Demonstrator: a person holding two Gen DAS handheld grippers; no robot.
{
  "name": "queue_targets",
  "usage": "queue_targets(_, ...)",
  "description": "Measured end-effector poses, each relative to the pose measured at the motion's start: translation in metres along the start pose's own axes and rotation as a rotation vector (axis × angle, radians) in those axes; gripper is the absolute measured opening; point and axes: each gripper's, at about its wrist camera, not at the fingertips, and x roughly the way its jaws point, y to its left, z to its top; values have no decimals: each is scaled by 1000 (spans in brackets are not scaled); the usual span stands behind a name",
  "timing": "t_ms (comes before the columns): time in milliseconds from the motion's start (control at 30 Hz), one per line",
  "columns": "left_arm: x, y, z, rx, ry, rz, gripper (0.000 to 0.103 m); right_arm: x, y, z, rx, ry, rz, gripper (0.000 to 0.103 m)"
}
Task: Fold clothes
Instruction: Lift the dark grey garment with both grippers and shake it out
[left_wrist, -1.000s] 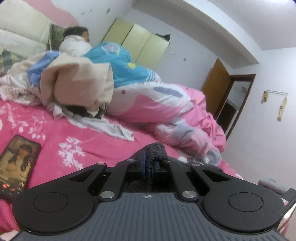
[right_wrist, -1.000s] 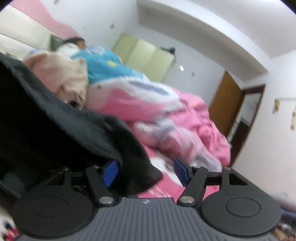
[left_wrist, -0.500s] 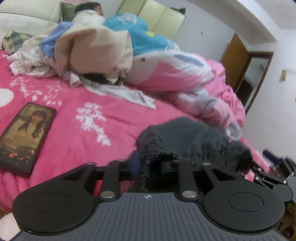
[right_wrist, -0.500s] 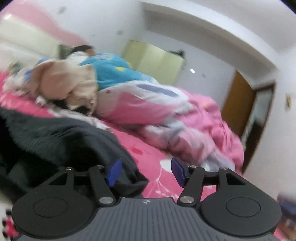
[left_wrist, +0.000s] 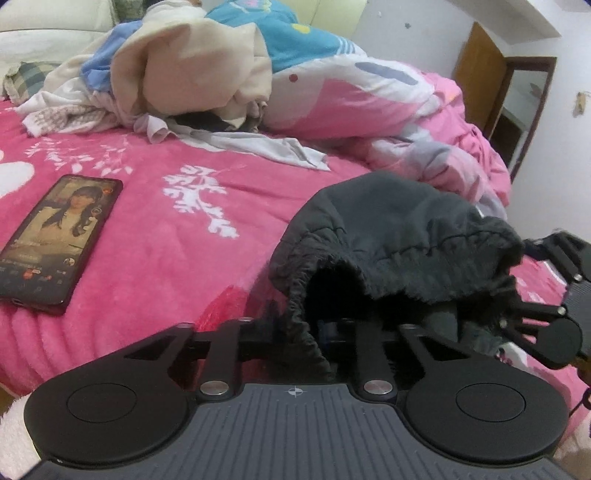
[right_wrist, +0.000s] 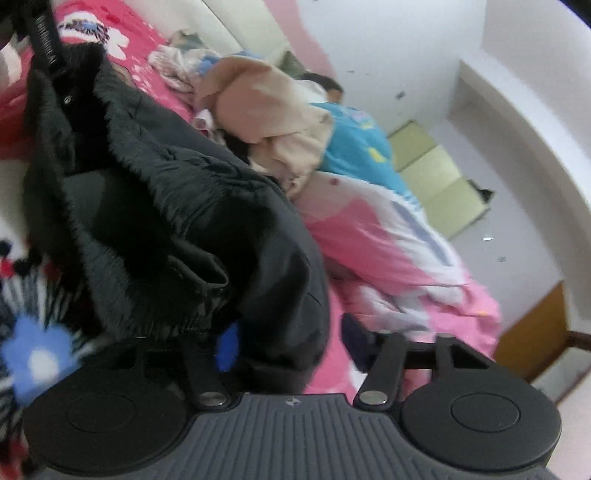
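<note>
now lower over pink bedspread (left_wrist: 155, 236) | left gripper (left_wrist: 325, 328) clamped on dark garment (left_wrist: 399, 229) waistband | right gripper (right_wrist: 288, 345) spread wide, tilted, regrasp likely due

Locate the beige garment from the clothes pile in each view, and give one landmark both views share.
Left wrist view: beige garment sits top centre-left, heaped on the pile at the far side of the bed.
Right wrist view: it is upper centre, tilted with the rolled camera, just beyond the dark garment.
Shared landmark: the blue cartoon-print quilt right beside it.
</note>
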Motion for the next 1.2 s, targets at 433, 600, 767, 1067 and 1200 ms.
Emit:
queue_targets(433,-70,-26,107,-3,-393,-69,4,-35,-130,45,465,-168,-62,7)
queue_targets(600,-120,-52,154,39,-571,-150,4,-87,-191,65,587,-305,-115,7)
queue_targets(767,-172,-74,179,61,-695,-194,4,-148,-233,83,660,-450,-144,7)
queue_targets(1067,-248,-106,198,109,-869,-272,4,-251,-254,99,660,-645,-233,7)
queue_targets(1200,-264,-121,205,130,-895,-308,4,-284,-261,96,682,-702,-248,7)
